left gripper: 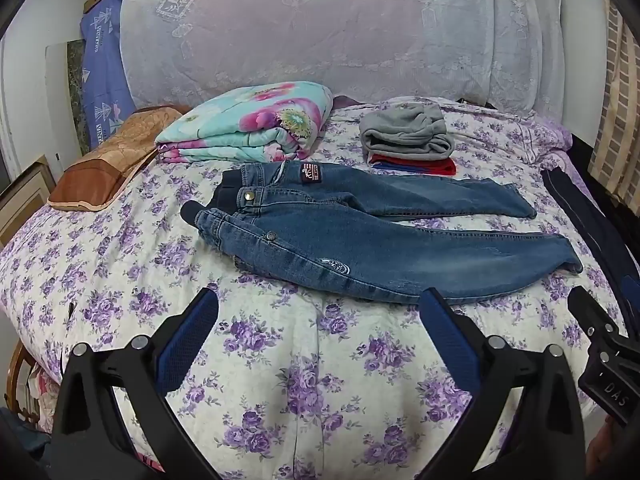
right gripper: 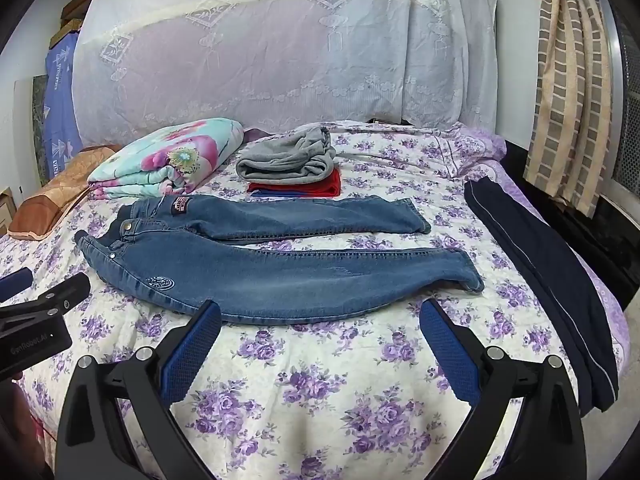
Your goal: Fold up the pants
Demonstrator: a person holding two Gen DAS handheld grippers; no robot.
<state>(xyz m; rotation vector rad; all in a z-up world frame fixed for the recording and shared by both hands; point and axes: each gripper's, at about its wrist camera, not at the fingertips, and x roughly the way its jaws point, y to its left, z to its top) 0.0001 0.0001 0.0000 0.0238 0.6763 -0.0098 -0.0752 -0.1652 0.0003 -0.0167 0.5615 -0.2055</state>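
Note:
Blue jeans (left gripper: 352,236) lie spread flat on the floral bedspread (left gripper: 280,380), waistband to the left and both legs running right, slightly apart. They also show in the right wrist view (right gripper: 280,268). My left gripper (left gripper: 320,300) is open and empty, hovering just short of the near leg's lower edge. My right gripper (right gripper: 320,312) is open and empty, also just short of the near leg. The right gripper's body shows at the right edge of the left wrist view (left gripper: 600,344); the left gripper's body shows at the left edge of the right wrist view (right gripper: 40,312).
A folded floral quilt (left gripper: 252,124) and a brown pillow (left gripper: 108,160) lie at the back left. A folded grey garment on red cloth (left gripper: 408,136) sits behind the jeans. Dark navy pants (right gripper: 552,272) lie along the bed's right edge. A lace-covered headboard (left gripper: 312,28) stands behind.

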